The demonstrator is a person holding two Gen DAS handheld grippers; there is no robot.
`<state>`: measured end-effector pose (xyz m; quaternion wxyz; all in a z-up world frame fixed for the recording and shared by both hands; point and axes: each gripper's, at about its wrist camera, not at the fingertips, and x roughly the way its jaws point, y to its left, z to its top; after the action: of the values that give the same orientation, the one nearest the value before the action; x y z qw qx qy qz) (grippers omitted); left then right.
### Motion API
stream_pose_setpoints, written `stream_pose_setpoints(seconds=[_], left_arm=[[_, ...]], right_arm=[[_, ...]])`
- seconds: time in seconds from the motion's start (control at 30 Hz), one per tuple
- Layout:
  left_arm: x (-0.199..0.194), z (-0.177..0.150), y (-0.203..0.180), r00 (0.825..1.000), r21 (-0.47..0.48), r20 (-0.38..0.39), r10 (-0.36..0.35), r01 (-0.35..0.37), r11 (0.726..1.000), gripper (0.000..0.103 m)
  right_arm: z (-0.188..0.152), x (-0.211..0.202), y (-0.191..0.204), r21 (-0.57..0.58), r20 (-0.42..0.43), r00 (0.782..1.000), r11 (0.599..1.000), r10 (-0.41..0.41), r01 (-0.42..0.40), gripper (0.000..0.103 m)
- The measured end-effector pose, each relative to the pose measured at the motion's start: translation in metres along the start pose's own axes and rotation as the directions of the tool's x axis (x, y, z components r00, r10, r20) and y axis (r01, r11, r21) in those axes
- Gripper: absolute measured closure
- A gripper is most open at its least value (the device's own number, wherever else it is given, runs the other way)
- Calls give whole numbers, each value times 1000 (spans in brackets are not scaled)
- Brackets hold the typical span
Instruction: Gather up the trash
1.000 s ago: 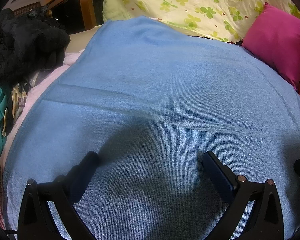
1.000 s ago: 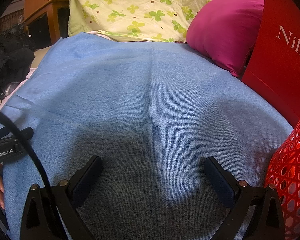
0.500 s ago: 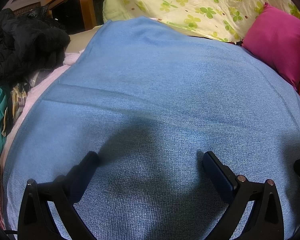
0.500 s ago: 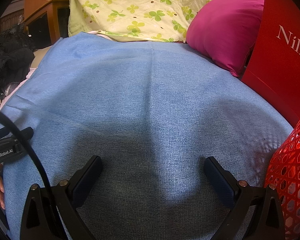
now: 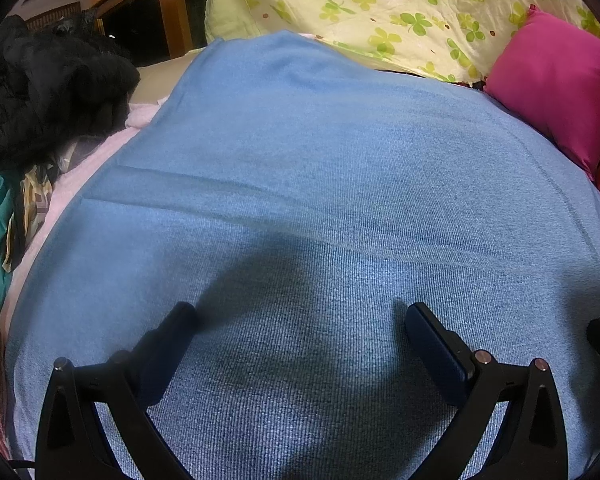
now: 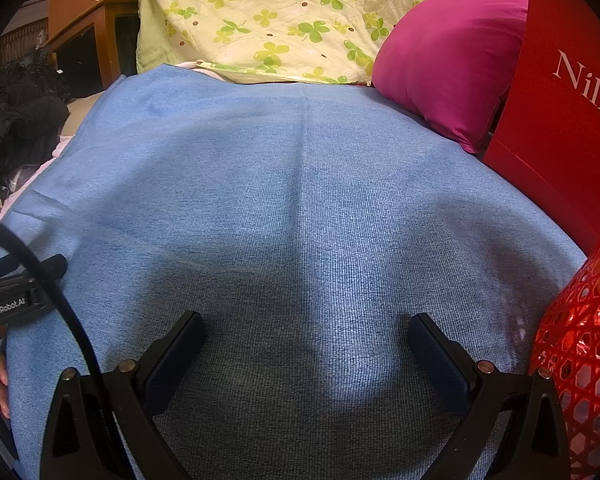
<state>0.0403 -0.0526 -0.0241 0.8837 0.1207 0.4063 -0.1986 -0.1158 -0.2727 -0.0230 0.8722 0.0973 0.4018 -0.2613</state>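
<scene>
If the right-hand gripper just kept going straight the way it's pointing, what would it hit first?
Most likely the blue blanket. The open right gripper sits low over it, holding nothing, and nothing lies between. If it skimmed level instead, it would reach the clover-print bedding at the far end. Depth is hard to judge in this view.

Dim, shadowed foreground; fisheye-warped edges

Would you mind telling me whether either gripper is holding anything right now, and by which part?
Nothing is held: the left gripper and right gripper are both open over the blue blanket.
</scene>
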Motion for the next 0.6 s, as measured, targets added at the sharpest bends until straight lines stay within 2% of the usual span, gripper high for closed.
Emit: stream_pose_setpoints(seconds=[0.13,0.3,0.37,0.47,0.53,0.6], left_arm=[[-2,-3,1,1000,-8,-10,-2,2,1000,0],[-12,-14,0,1000,-10,-21,-13,13,1000,0],[-17,-17,1,999,-9,-46,-20,20,1000,0],[-30,-18,4,990,-16,-141,-15,12,1000,0],[-45,-20,8,989,-23,-147,21,-25,999,0],[-73,-19,10,992,-7,-96,84,-85,996,0]], right_arm=[[-1,-1,1,4,1,1000,1000,-4,4,0],[-4,-6,7,49,-17,999,998,-49,49,0],[-6,-9,6,47,-32,999,998,-41,43,0],[-7,-17,6,42,-92,995,998,-33,37,0],[-7,-27,10,16,-139,990,1000,-24,26,0],[-7,-47,17,-17,-123,992,1000,-17,15,0]])
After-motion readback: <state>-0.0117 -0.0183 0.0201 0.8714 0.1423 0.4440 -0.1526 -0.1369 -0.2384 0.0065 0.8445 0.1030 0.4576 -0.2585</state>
